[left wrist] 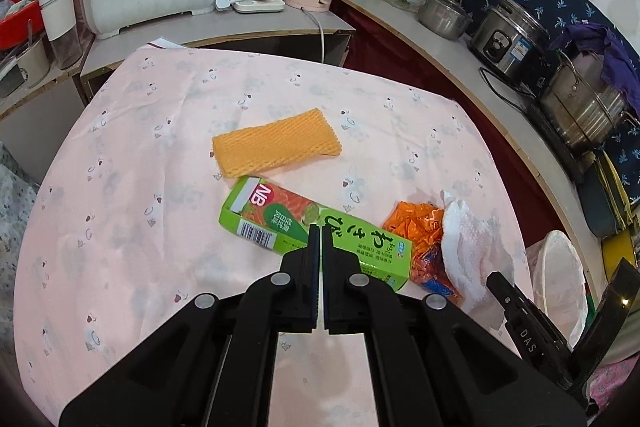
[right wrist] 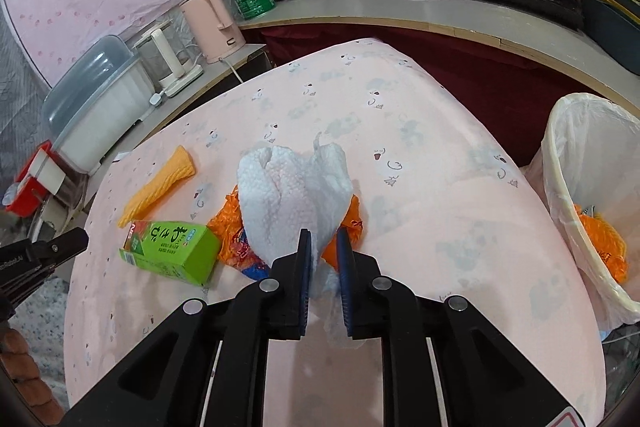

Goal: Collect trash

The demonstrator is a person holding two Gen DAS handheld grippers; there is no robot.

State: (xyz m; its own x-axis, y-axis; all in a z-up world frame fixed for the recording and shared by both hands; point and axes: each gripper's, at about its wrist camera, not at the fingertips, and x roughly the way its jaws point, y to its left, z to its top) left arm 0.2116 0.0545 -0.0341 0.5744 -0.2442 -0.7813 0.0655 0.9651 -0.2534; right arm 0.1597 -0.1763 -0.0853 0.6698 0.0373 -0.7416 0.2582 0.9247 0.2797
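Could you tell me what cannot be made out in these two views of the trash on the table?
- Orange wrapper: mostly hidden under the paper towel, both views.
- Bin contents: cut off by the right wrist view's edge.
- Green box: near end hidden behind the shut left gripper.

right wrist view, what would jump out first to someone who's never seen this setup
The white paper towel caught between the right gripper pads, held above the pink tablecloth, draws the eye first. Just left of it lie a bright green carton and a crumpled orange wrapper, with a flat orange foam net further back. At the table's right edge stands a bag-lined trash bin with orange trash already inside.
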